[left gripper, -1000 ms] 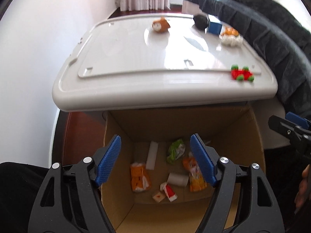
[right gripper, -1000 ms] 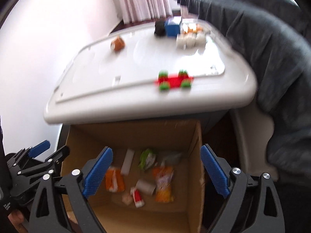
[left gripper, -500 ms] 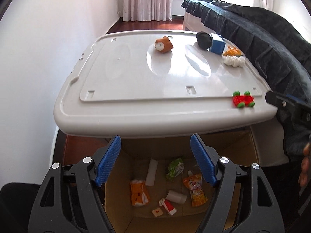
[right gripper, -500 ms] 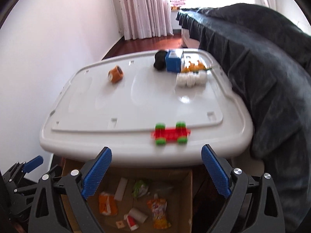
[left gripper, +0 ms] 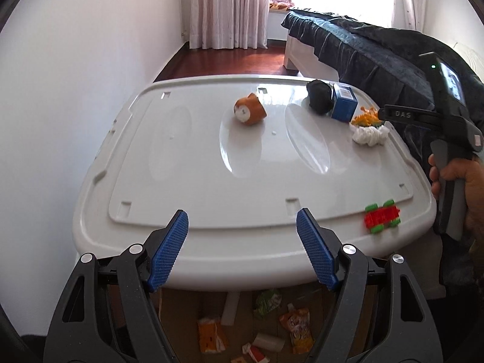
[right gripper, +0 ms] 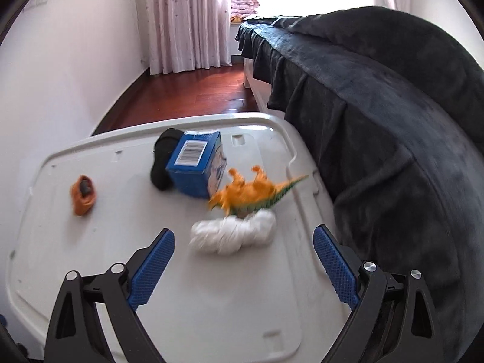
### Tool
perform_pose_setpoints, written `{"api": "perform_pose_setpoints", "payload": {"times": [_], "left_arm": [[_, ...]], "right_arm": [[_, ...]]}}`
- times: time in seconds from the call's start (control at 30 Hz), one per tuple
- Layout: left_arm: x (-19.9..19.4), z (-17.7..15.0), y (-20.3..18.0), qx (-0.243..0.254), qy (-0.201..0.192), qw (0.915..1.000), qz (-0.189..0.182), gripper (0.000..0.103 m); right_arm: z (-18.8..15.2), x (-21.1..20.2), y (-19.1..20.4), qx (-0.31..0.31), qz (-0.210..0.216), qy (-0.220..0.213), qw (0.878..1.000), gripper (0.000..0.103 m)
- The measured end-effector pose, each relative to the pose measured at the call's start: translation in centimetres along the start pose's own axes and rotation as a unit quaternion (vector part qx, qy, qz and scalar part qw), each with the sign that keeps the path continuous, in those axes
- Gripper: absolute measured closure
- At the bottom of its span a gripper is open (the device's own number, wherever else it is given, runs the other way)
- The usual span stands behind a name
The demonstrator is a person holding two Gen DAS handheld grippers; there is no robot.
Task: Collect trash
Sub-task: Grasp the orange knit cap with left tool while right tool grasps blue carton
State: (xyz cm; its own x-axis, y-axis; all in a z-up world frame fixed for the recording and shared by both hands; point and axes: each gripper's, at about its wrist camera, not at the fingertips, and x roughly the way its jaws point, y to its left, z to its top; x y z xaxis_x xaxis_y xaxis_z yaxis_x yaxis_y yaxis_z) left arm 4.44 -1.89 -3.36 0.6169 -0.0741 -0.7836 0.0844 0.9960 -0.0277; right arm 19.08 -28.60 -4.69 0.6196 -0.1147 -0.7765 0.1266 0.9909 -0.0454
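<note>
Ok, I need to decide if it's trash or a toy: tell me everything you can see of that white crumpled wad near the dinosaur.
The white wad looks like soft crumpled tissue or paper, bunched into several rounded folds and wider than tall. It lies on the white plastic lid near its bed-side edge. The orange toy dinosaur lies right behind it, seemingly touching. It sits ahead of the open right gripper, ungripped. The image is motion-blurred, so finer texture is unclear.

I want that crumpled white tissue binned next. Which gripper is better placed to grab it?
Right. The right gripper is open with the white tissue just ahead between its fingers. The left gripper hangs back at the lid's near edge.
</note>
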Motion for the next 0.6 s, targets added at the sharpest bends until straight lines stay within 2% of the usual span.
{"api": "perform_pose_setpoints", "payload": {"times": [0.17, 0.33, 0.43, 0.6], "left_arm": [[2.2, 1.9, 0.0, -0.006, 0.006, 1.0000, 0.000, 0.030], [3.7, 3.3, 0.0, -0.013, 0.010, 0.9998, 0.005, 0.031], [4.4, 3.9, -0.1, -0.015, 0.013, 0.9998, 0.006, 0.031], [5.1, 4.3, -0.4, -0.006, 0.013, 0.9998, 0.014, 0.031]], "right_arm": [[2.8, 2.6, 0.5, -0.019, 0.012, 0.003, 1.000, 0.011], [5.3, 4.7, 3.2, -0.051, 0.025, 0.001, 0.998, 0.011], [6.4, 6.2, 5.1, -0.076, 0.015, 0.006, 0.997, 0.017], [7.2, 10.2, 5.8, -0.074, 0.001, 0.061, 0.995, 0.027]]}}
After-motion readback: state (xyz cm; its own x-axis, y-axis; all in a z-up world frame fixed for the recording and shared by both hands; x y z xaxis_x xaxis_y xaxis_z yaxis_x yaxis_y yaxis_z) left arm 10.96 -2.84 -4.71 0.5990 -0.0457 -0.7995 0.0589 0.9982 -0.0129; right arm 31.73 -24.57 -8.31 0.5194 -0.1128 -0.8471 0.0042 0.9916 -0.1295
